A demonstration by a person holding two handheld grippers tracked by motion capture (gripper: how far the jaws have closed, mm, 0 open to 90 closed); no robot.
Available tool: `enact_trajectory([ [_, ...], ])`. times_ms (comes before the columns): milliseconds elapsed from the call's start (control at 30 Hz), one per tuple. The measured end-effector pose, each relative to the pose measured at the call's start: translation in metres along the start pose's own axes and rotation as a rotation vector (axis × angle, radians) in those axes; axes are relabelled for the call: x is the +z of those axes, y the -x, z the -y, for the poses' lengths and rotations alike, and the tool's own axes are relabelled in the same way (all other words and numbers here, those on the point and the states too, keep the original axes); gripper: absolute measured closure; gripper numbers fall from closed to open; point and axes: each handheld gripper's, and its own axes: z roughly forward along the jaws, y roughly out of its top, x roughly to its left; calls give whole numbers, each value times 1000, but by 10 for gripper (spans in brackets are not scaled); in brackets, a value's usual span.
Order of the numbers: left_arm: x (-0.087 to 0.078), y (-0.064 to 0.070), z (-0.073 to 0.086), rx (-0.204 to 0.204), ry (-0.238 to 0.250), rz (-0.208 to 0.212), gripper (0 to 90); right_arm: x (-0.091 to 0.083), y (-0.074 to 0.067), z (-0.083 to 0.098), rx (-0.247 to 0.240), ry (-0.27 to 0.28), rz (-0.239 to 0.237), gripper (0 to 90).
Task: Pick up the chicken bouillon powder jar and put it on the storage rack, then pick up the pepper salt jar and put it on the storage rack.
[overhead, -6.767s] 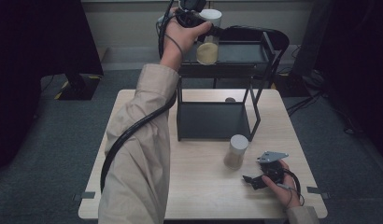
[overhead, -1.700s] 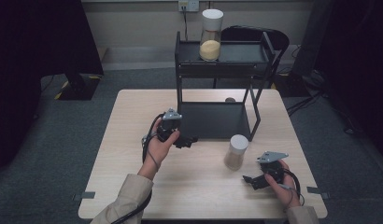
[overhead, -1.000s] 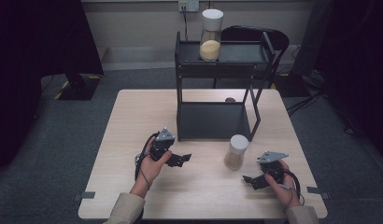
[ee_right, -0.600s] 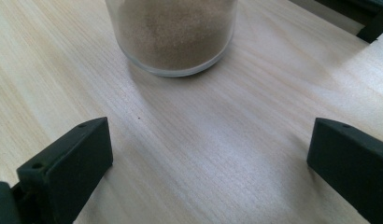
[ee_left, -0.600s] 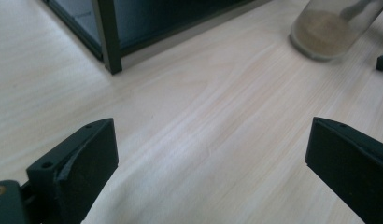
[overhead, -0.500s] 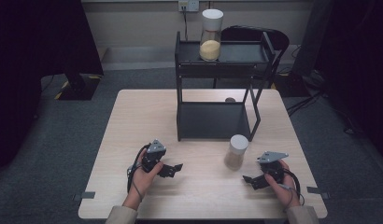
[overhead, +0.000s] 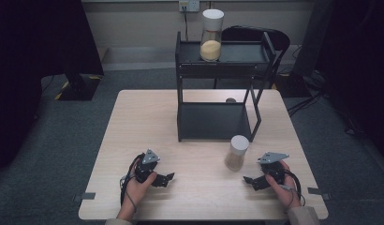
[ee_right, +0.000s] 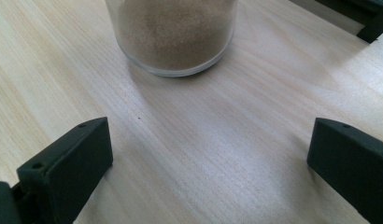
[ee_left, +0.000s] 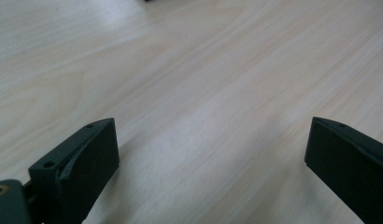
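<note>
On the rack's top shelf (overhead: 237, 50) one jar (overhead: 211, 35) already stands, while the second jar (overhead: 236, 153) waits on the counter (overhead: 134, 117) before the right hand-held gripper (overhead: 251, 180), both hand-held grippers spread and empty, the left hand-held gripper (overhead: 167, 178) included.

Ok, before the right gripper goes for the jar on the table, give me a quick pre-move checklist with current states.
1. Right gripper open: ok, jaws stand wide apart in the right gripper view.
2. Brown-filled jar ahead of the jaws: ok, but not yet between them.
3. Jar upright with white lid on: ok.
4. Left gripper out of the way: ok, open over bare table.
5. Room on the rack's top shelf: ok, free space beside the yellow-filled jar.
6. Lid tightness: cannot tell.
</note>
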Motion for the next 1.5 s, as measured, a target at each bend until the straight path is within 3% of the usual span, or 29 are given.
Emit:
enact_trajectory([
  [167,-3,6,2,42,-21,-30,22,0,0,0,0,0,0,0],
  [267,-3,5,1,57,-30,-21,0,0,0,0,-1,0,0,0],
  [1067,-3,5,1,58,-29,-21,0,0,0,-2,4,-5,0,0],
  [1300,-3,5,1,57,-28,-21,0,2,-3,-13,-3,-18,2,18],
  [1500,-3,5,1,58,-29,-21,0,0,-4,-25,-8,17,3,18],
])
